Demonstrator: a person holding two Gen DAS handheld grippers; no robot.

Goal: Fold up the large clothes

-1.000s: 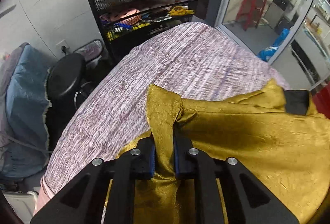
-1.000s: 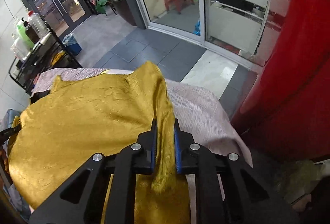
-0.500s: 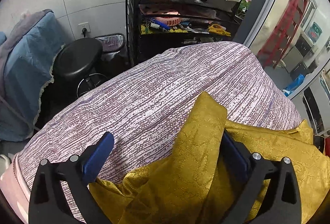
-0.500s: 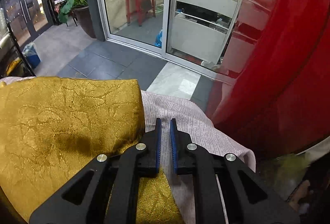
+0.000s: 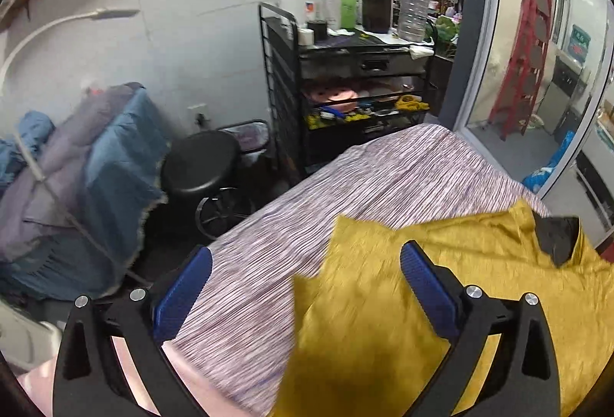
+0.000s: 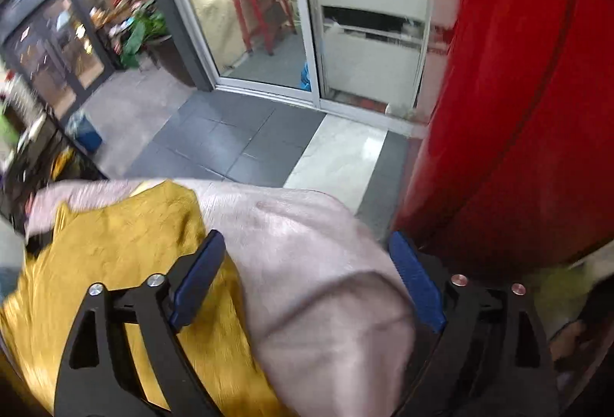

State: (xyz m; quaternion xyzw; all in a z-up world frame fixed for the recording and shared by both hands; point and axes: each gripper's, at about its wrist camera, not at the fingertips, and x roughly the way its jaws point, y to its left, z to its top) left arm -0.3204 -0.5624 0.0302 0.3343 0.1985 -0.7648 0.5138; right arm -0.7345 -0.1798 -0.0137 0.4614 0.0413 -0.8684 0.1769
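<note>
A gold brocade garment (image 5: pixel 441 286) lies on a bed with a pink-and-grey striped cover (image 5: pixel 345 194); a black patch (image 5: pixel 558 236) shows at its far right. My left gripper (image 5: pixel 303 282) is open and empty above the garment's left edge. In the right wrist view the garment (image 6: pixel 126 263) lies left of the open, empty right gripper (image 6: pixel 307 275), which hovers over the pale cover (image 6: pixel 318 282).
A black wire cart (image 5: pixel 345 102) with bottles on top stands past the bed. A black stool (image 5: pixel 199 163) and blue-draped chair (image 5: pixel 96 156) stand to the left. A red curtain (image 6: pixel 510 91) hangs at right. Glass doors (image 6: pixel 268 33) and tiled floor lie ahead.
Both grippers let go of the gold garment, opened wide and lifted away. The garment now lies on the bed.
</note>
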